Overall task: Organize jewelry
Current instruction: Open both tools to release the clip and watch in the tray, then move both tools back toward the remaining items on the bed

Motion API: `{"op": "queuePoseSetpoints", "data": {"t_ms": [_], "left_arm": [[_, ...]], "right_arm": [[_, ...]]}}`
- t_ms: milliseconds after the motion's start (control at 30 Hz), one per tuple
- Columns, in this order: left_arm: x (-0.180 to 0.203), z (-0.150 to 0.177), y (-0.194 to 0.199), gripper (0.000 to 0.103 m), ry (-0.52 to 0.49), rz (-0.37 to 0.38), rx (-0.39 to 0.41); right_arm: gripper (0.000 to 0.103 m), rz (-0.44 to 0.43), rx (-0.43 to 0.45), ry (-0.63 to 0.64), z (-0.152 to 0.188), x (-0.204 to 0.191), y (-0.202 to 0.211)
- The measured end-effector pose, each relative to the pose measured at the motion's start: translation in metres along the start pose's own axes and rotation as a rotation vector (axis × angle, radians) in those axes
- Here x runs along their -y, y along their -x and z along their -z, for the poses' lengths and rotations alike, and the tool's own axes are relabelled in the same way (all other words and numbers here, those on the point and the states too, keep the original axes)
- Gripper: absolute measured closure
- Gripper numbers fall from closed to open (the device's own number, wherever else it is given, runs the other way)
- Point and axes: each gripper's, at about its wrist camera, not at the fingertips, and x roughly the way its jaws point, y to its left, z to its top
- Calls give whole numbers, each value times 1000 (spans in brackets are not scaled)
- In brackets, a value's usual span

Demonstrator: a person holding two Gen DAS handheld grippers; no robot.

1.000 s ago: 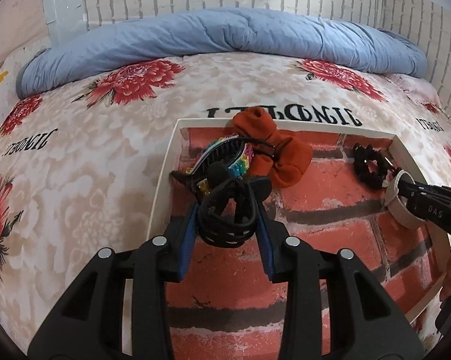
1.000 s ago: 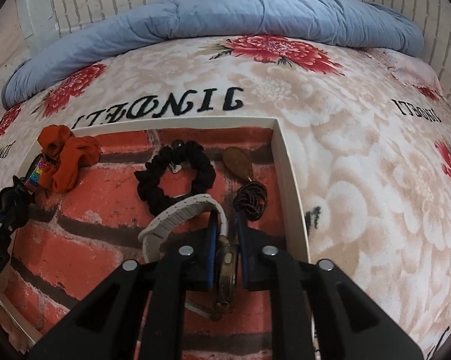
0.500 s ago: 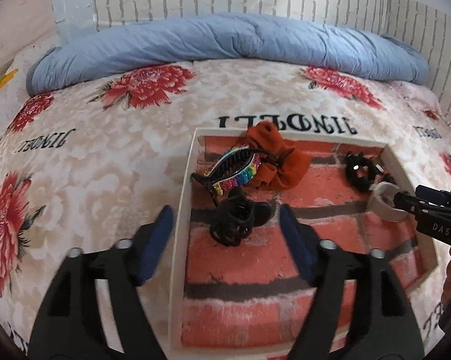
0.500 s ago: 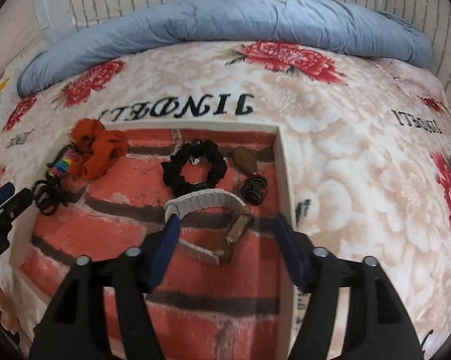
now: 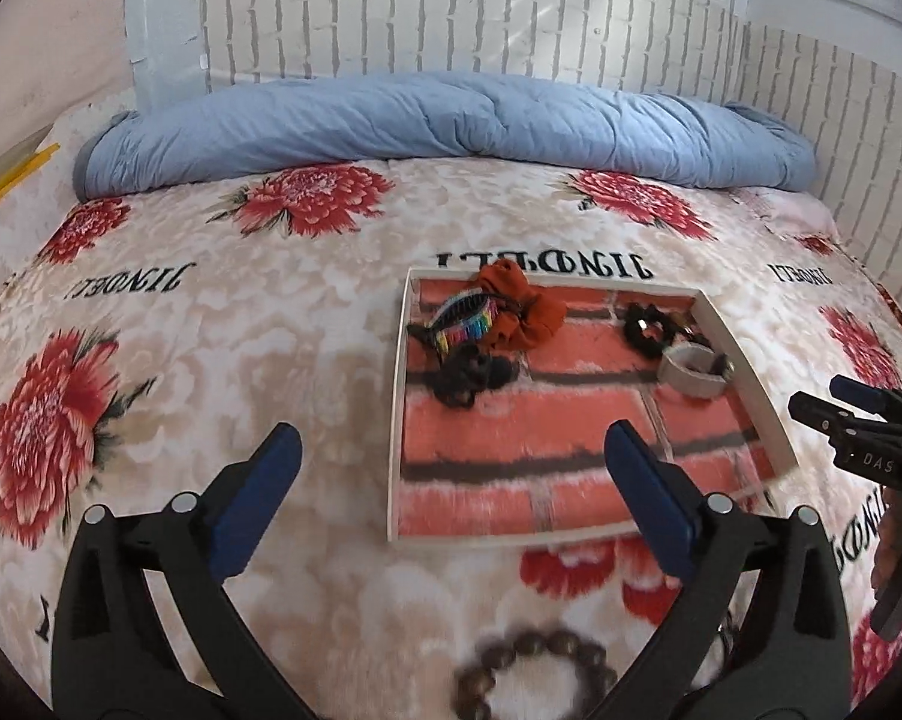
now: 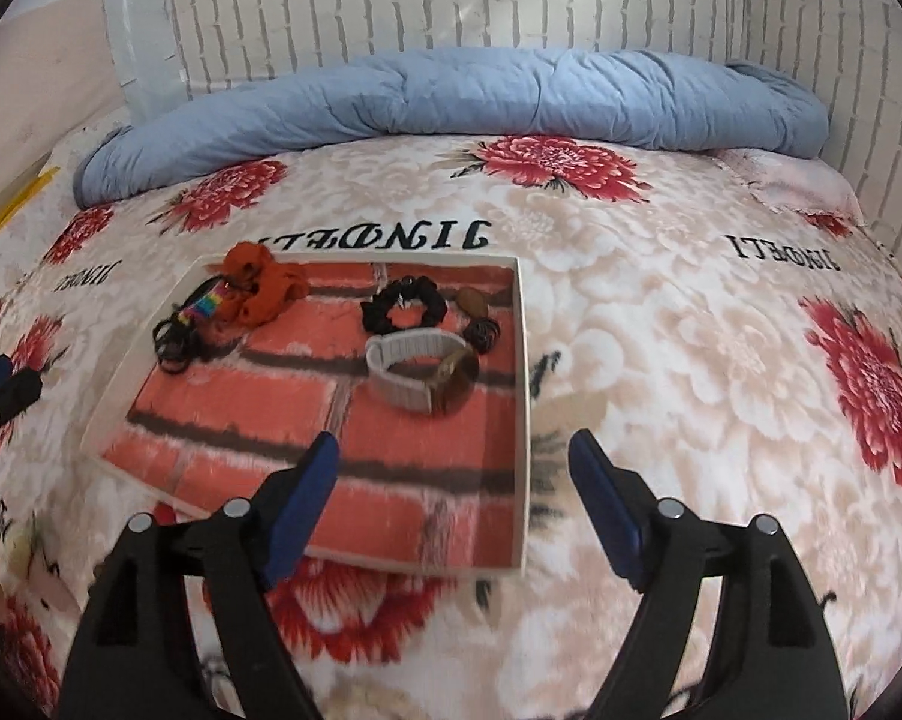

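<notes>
A white-rimmed tray (image 5: 396, 420) (image 6: 522, 390) with a brick-print lining lies on the bed. In it are an orange scrunchie (image 5: 523, 312), a rainbow hair clip (image 5: 463, 324), a bundle of black hair ties (image 5: 466, 375) (image 6: 178, 348), a black scrunchie (image 6: 403, 306), a beige-strapped watch (image 6: 421, 372) (image 5: 691, 369) and a brown pendant on black cord (image 6: 481, 324). My left gripper (image 5: 451, 438) hangs above the tray's near left corner, jaws opening, nothing between them. My right gripper (image 6: 453, 446) hovers over the tray's near right edge, jaws opening and empty. A wooden bead bracelet (image 5: 529, 678) lies on the blanket beneath my left gripper.
A floral blanket (image 6: 691, 360) covers the bed. A rolled blue duvet (image 5: 451, 120) lies along the white brick wall at the back. The right gripper (image 5: 853, 414) shows at the right edge of the left wrist view, with a hand behind it.
The left gripper let go of the black hair ties and the right gripper let go of the watch. Both opened wide and drew back and up from the tray.
</notes>
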Motion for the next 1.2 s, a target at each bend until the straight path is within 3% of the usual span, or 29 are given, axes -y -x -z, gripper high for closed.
{"op": "queuePoseSetpoints", "data": {"t_ms": [333, 633, 900, 1200], "left_arm": [[6, 61, 19, 5, -6, -19, -20], [19, 108, 12, 5, 2, -8, -43], [21, 126, 2, 5, 1, -8, -62], [13, 136, -12, 5, 30, 15, -111]], "right_arm": [[26, 1, 30, 9, 65, 0, 27], [26, 9, 47, 28, 114, -6, 35], [26, 0, 12, -23, 130, 4, 24], [26, 16, -34, 10, 137, -2, 10]]}}
